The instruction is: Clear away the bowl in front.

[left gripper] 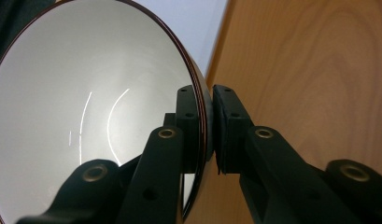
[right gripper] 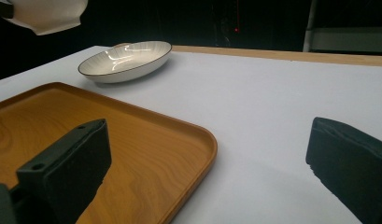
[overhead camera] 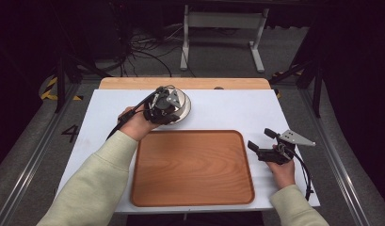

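A white bowl [left gripper: 86, 102] with a thin dark rim is held tilted, and my left gripper [left gripper: 205, 126] is shut on that rim, one jaw inside and one outside. In the high view the left gripper [overhead camera: 163, 109] and the bowl [overhead camera: 183, 102] are just beyond the far left corner of a wooden tray [overhead camera: 192, 169]. From the right gripper view the bowl [right gripper: 48, 16] hangs in the air above a shallow white plate [right gripper: 125, 58] that rests on the table. My right gripper [overhead camera: 263, 140] stands open with nothing between its jaws, right of the tray [right gripper: 62, 112].
The white table top [overhead camera: 228, 108] ends at a wooden strip [overhead camera: 180, 83] along its far edge. Beyond it are a dark floor, cables [overhead camera: 143, 47] and a white metal frame [overhead camera: 223, 28]. The tray [left gripper: 310, 70] has nothing on it.
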The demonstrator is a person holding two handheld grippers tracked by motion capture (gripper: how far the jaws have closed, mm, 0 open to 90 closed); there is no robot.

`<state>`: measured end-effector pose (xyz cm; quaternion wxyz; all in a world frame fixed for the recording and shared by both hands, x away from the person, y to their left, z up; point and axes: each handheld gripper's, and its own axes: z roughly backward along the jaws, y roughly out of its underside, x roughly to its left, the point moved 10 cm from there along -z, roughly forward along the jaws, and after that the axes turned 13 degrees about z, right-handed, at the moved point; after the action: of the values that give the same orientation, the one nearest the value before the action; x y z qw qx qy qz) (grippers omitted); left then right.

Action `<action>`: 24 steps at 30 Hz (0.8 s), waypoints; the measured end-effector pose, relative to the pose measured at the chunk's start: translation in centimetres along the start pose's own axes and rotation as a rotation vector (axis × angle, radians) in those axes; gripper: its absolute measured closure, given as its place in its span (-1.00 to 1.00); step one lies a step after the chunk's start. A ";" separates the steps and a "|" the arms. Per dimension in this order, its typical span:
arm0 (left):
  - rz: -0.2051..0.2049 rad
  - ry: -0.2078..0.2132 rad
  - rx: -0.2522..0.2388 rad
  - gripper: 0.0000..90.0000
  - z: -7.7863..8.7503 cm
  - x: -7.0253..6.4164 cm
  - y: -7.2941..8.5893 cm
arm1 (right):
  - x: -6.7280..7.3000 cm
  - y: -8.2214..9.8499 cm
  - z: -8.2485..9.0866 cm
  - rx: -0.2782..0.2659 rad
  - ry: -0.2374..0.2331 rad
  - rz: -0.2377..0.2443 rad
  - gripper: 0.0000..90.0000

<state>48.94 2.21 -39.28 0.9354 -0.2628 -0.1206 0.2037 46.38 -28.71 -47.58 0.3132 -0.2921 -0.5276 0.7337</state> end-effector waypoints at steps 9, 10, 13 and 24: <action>-0.035 0.026 0.002 0.83 1.2 -2.2 -0.1 | 0.0 0.0 0.0 0.000 -0.001 0.000 -0.98; -0.041 0.030 0.003 0.83 1.3 -2.5 -0.1 | 0.0 0.0 0.0 0.001 -0.001 0.000 -0.98; -0.055 0.038 0.002 0.83 1.5 -3.2 -0.2 | 0.0 0.0 0.0 0.001 -0.001 0.000 -0.98; -0.084 0.073 -0.022 0.83 2.3 -5.6 0.1 | 0.1 0.0 0.0 0.001 -0.006 -0.003 -0.98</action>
<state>43.18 0.79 -38.05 0.9439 -0.2749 -0.0998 0.1531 46.35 -28.65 -47.61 0.3130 -0.2890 -0.5286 0.7342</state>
